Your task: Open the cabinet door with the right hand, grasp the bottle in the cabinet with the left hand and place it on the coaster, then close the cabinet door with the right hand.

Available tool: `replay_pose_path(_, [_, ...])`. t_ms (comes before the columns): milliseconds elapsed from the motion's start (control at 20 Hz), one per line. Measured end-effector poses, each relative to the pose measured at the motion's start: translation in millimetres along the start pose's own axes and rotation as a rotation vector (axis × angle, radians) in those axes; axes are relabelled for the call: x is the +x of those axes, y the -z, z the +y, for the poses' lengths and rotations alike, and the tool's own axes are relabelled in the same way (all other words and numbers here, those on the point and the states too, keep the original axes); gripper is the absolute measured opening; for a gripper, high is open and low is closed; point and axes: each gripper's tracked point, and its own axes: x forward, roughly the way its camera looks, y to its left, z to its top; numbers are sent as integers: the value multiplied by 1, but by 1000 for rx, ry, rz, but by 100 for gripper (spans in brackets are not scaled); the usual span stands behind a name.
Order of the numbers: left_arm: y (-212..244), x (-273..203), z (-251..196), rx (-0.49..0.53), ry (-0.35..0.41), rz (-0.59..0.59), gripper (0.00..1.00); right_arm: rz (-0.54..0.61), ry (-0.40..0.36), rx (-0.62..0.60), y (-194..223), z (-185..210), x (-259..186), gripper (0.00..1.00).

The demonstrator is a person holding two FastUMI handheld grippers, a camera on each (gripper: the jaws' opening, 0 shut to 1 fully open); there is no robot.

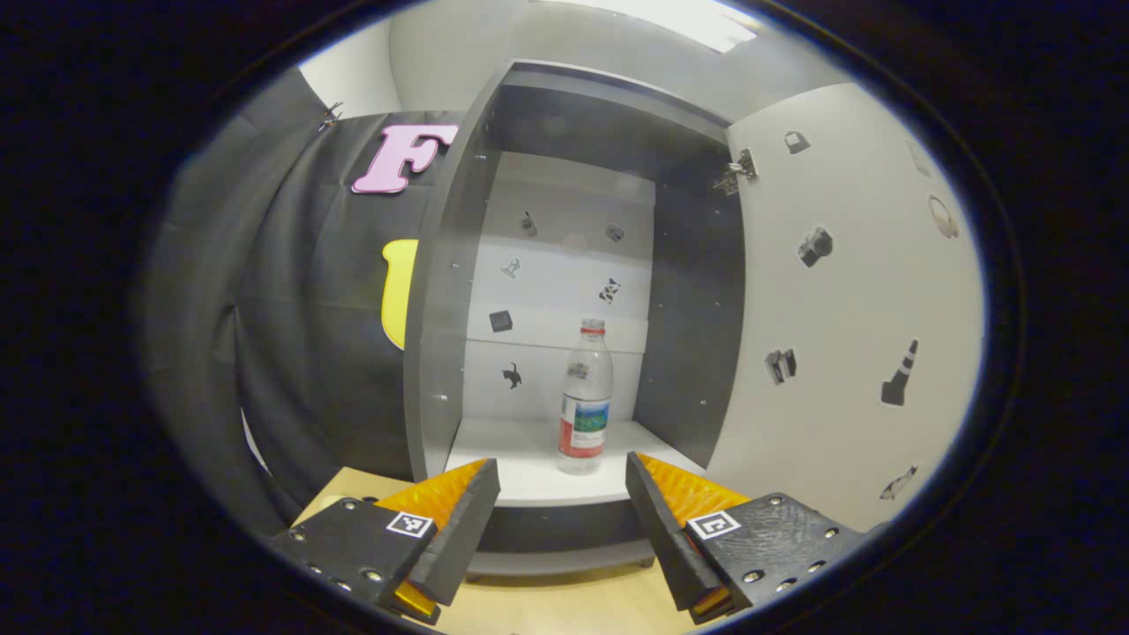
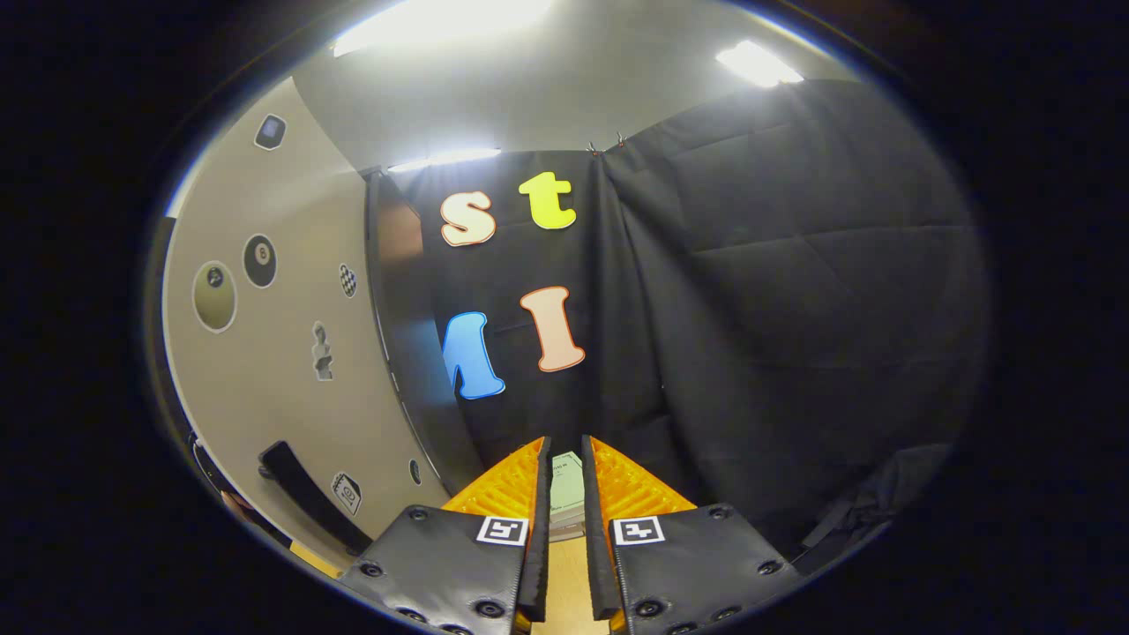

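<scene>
- The bottle (image 1: 585, 399) stands upright on the cabinet (image 1: 459, 265) floor, cap up and long axis vertical, with the cabinet door (image 1: 847, 300) swung open.
- We judge it thin, light, nearly empty plastic, easily dented and tipped; we would grip the labelled middle.
- Our left hand-held gripper (image 1: 562, 494) is spread wide before it; the right hand-held gripper (image 2: 564, 520) is nearly pressed together, holding nothing.

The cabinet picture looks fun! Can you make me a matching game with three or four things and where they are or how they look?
Things:
1. bottle
2. cabinet door
3. left gripper
4. right gripper

States:
A. swung open
B. fingers nearly together
C. standing upright on the cabinet shelf
D. fingers wide apart, in front of the shelf

Pairs: 1-C, 2-A, 3-D, 4-B
</scene>
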Motion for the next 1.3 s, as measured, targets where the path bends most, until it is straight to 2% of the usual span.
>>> replay_pose_path(150, [-18, 29, 5, -24, -1, -32, 89, 10, -28, -16, 2, 5, 33, 34])
replay_pose_path(200, [-22, 39, 5, -33, 3, -42, 86, 9, -35, -23, 1, 7, 42, 35])
replay_pose_path(250, [-27, 50, 5, -33, 6, -49, 91, 4, -35, -26, -1, 8, 52, 53])
replay_pose_path(300, [-30, 61, 7, -30, 11, -51, 86, 0, -37, -22, 0, 9, 62, 72])
replay_pose_path(350, [-32, 71, 8, -32, 14, -49, 88, -3, -45, -13, 1, 12, 73, 91])
replay_pose_path(400, [-33, 83, 7, -39, 22, -52, 87, -6, -52, -3, 1, 14, 78, 88])
replay_pose_path(500, [-36, 101, 1, -47, 44, -59, 87, -15, -34, -9, 2, 7, 89, 92])
replay_pose_path(550, [-36, 109, -2, -44, 49, -59, 91, -13, -20, -16, 3, 2, 95, 94])
replay_pose_path(600, [-34, 119, -3, -40, 55, -55, 88, -5, -11, -20, 7, -1, 100, 98])
replay_pose_path(650, [-32, 128, -6, -36, 63, -49, 86, 6, -6, -18, 10, -4, 103, 98])
replay_pose_path(700, [-30, 136, -10, -37, 72, -46, 88, 16, 0, -12, 13, -6, 106, 98])
replay_pose_path(950, [-21, 172, -27, -42, 114, -50, 86, 46, 29, 16, 24, -16, 112, 98])
replay_pose_path(1000, [-19, 178, -29, -28, 115, -48, 86, 51, 35, 17, 27, -19, 112, 98])
replay_pose_path(1050, [-19, 183, -30, -14, 110, -48, 86, 57, 38, 19, 28, -20, 112, 93])
replay_pose_path(1100, [-18, 187, -31, 1, 109, -49, 88, 63, 42, 22, 31, -22, 111, 93])
replay_pose_path(1300, [-9, 204, -34, 16, 107, -40, 86, 83, 64, 13, 39, -30, 108, 93])
